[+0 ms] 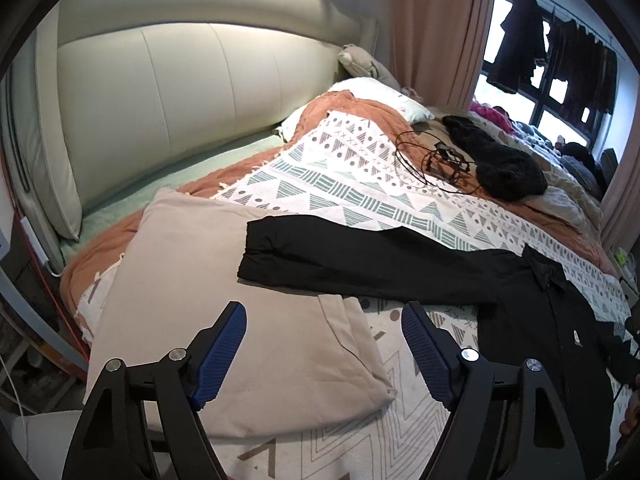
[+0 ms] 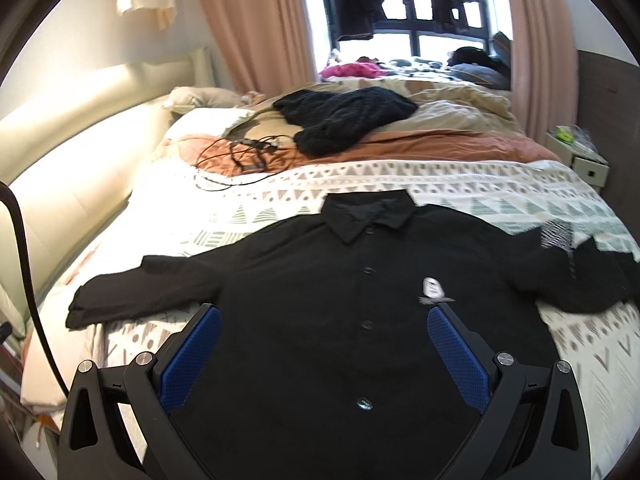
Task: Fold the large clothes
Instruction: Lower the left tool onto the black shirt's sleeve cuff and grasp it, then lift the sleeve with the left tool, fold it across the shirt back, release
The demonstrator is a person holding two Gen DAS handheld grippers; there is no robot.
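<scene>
Shirt, black long-sleeved button-up, spread flat on bed w/ sleeves out, ready for folding; left claw & right claw both agape, empty.

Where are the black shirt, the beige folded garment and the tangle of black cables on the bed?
black shirt (image 2: pixel 320 280): right wrist view, on the chest beside the button placket.
beige folded garment (image 1: pixel 208 280): left wrist view, on its flat middle.
black cables (image 1: pixel 436 160): left wrist view, on the tangle's centre.
</scene>
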